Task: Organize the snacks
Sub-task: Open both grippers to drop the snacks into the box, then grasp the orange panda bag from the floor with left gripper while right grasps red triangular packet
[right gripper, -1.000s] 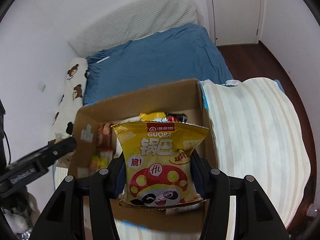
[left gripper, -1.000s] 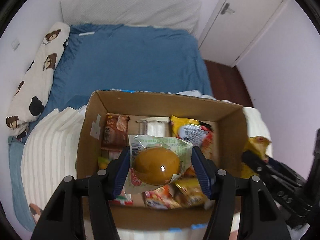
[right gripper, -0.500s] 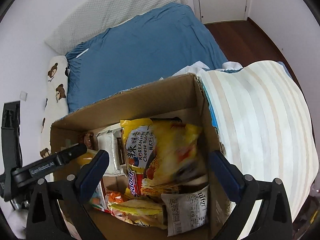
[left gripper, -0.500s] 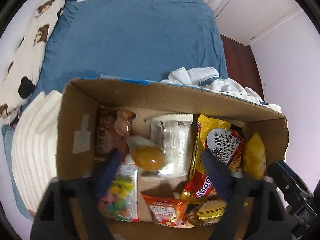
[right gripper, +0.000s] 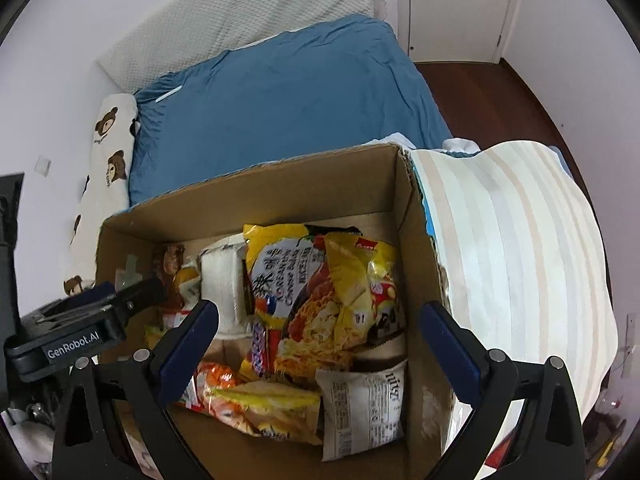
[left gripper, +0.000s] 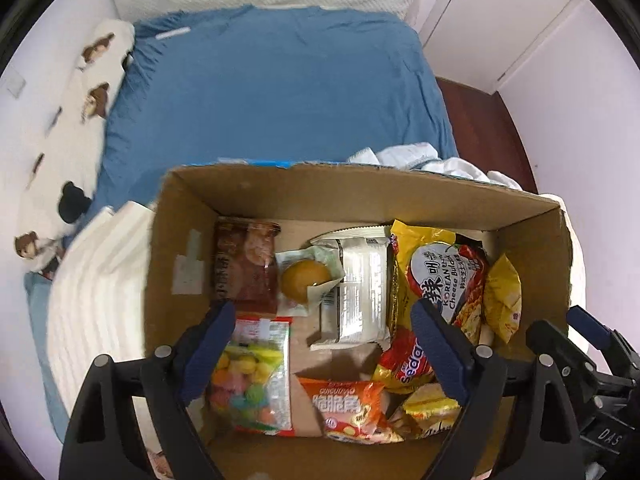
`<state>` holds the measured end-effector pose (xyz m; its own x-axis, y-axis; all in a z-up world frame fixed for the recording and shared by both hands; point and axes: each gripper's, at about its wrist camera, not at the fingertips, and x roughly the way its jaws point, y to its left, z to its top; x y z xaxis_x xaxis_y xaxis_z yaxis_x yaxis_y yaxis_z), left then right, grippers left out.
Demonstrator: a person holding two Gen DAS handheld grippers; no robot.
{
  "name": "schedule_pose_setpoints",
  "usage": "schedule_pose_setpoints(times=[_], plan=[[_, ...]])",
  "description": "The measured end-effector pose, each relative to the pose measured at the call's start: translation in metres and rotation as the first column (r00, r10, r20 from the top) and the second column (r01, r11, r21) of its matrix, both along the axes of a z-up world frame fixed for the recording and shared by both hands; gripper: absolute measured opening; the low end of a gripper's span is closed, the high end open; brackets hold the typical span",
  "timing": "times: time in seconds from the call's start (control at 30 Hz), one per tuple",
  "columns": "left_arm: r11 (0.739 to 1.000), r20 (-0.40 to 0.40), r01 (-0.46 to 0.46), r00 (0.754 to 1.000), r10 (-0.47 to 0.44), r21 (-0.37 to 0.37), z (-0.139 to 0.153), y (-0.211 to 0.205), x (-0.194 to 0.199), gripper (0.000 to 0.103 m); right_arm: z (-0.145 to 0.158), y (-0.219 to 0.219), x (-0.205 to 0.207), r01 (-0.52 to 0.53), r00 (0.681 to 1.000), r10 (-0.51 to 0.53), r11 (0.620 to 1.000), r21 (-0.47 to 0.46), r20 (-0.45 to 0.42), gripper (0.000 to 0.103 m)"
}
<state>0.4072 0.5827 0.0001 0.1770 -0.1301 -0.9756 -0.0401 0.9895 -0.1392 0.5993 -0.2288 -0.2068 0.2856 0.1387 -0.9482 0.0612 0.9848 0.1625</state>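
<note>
An open cardboard box [left gripper: 360,196] [right gripper: 256,196] holds several snack packs. The wrapped round yellow cake [left gripper: 306,280] lies in the box's middle, beside a white pack [left gripper: 360,292]. The yellow chip bag [right gripper: 360,280] lies on the Korean noodle pack [right gripper: 288,276] [left gripper: 444,276] at the box's right. My left gripper [left gripper: 320,344] is open and empty above the box's near side. My right gripper [right gripper: 318,332] is open and empty above the box. The left gripper also shows in the right wrist view [right gripper: 120,304].
The box sits on a striped white cover [right gripper: 512,248] on a bed with a blue sheet [left gripper: 272,92]. A bear-print pillow [left gripper: 76,128] lies at the left. A door [left gripper: 500,12] and wood floor [right gripper: 500,92] are at the far right.
Both grippers opened and let go: the round cake and the yellow chip bag dropped into the box. Both grippers have since pulled back a little.
</note>
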Motion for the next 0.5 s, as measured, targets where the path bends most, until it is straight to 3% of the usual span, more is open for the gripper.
schedule_pose_setpoints(times=[0.27,0.5], plan=[[0.999,0.140,-0.022,0.990,0.017,0.036,0.053,0.003,-0.054,0.090,0.036,0.013,-0.045,-0.069,0.994,0.072,0.997,-0.038,0.080,0.103],[0.997,0.237,-0.048,0.971,0.032,0.060,0.083,0.006,-0.116,0.090,0.054,0.020,-0.105,-0.112,0.982,0.123,0.991,-0.079,0.144,0.103]])
